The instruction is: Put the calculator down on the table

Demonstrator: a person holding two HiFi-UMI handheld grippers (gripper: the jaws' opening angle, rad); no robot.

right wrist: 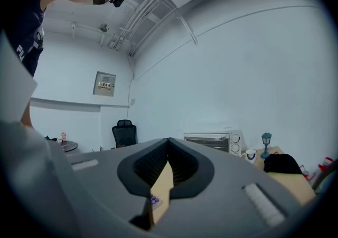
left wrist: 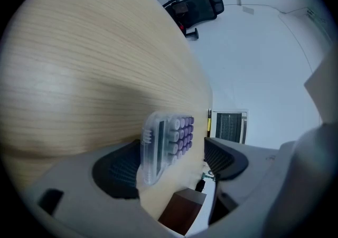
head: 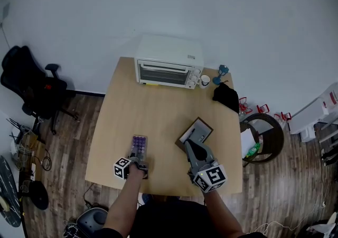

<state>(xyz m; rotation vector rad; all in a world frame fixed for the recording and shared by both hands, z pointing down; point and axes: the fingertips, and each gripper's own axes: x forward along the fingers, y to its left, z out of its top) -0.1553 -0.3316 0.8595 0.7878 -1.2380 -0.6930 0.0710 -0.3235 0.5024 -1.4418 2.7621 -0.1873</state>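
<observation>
The wooden table fills the middle of the head view, with a white toaster oven at its far edge against the wall and a black office chair on the floor to the left. Near the far right corner lies a black bundle, and a brown tray sits towards the near right. The calculator, clear-cased with purple keys, lies flat on the table near the front left. The left gripper has its jaws spread on either side of it; one edge sits close against one pad, with clear space before the other. The right gripper points level across the table with its jaws pressed together at the tips and nothing between them. A white mug and a small blue lamp stand beside the oven. The calculator's keys and the oven's dials may carry print, but none can be read; the gripper cubes carry only black-and-white square markers.
</observation>
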